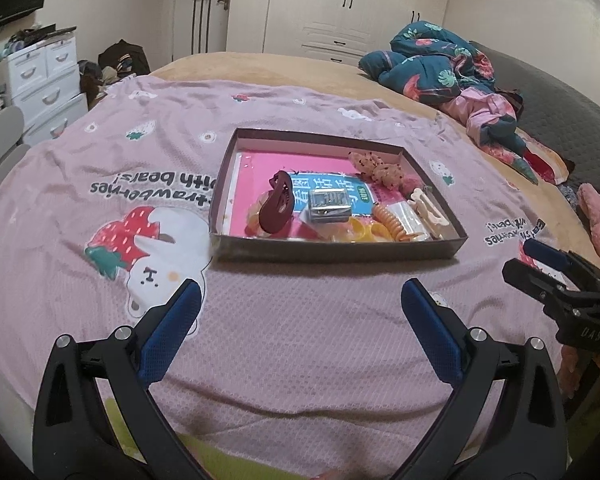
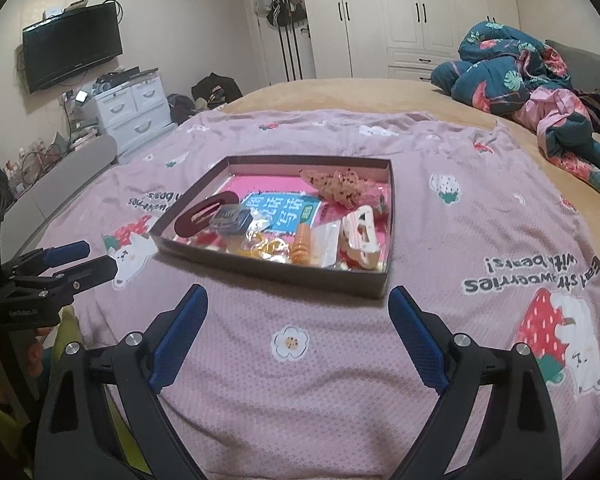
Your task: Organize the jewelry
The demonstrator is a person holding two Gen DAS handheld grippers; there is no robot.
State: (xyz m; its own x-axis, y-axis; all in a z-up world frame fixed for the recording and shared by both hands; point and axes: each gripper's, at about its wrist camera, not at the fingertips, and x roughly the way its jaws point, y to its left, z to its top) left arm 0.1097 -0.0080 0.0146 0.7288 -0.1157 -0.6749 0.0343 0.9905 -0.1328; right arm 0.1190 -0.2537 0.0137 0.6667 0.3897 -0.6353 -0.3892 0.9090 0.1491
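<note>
Left wrist view: left tongs (image 1: 300, 312) spread wide, empty, angled down over the pink strawberry blanket (image 1: 100, 184) on the bed. Right tongs (image 2: 298, 316) likewise agape, nothing between them. Ahead lies a shallow cardboard box (image 1: 336, 246) holding a maroon hair claw (image 1: 276, 208), small metal tin (image 1: 327, 205), orange coil tie (image 1: 388, 220), cream clip (image 1: 426, 208).

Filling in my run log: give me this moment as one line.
left gripper: open, empty | right gripper: open, empty | tray: on pink blanket, holding hair clips and small bits | both grippers short of tray
</note>
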